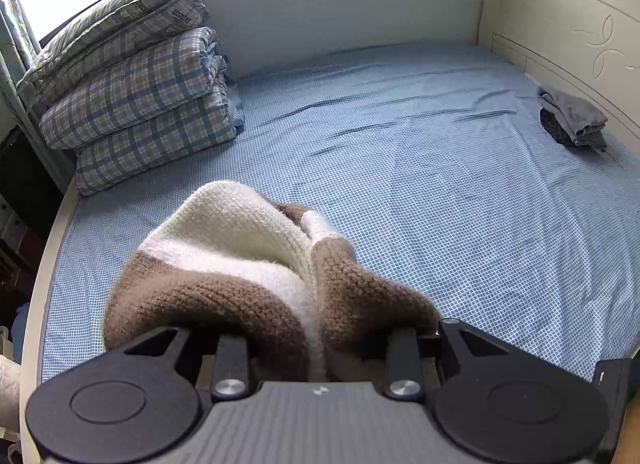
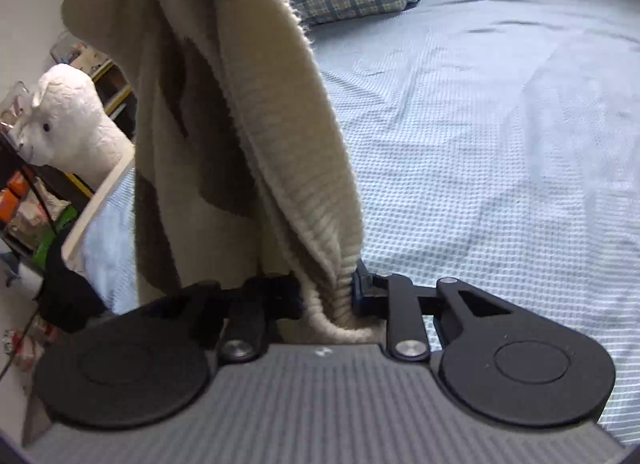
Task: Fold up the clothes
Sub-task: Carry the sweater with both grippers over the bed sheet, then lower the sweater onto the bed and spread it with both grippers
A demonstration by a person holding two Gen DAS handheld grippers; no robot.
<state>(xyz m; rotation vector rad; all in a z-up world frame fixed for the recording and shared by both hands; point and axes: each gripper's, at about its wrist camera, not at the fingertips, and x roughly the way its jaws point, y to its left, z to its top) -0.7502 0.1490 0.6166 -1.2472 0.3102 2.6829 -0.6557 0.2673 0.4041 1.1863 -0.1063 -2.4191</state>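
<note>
A brown and cream knitted sweater [image 1: 240, 260] hangs bunched over the blue checked bed sheet [image 1: 420, 183]. In the left wrist view my left gripper [image 1: 320, 328] is shut on a thick brown fold of it, and the knit hides the fingertips. In the right wrist view the same sweater [image 2: 224, 103] drapes down from the upper left, and its cream ribbed hem runs between the jaws. My right gripper [image 2: 330, 292] is shut on that hem just above the bed's near edge.
A stack of plaid quilts and a pillow [image 1: 132, 103] fills the far left corner. Folded grey clothes [image 1: 572, 119] lie by the cream headboard [image 1: 560, 23] at the right. Beside the bed, a white plush toy [image 2: 68, 119] stands by cluttered shelves.
</note>
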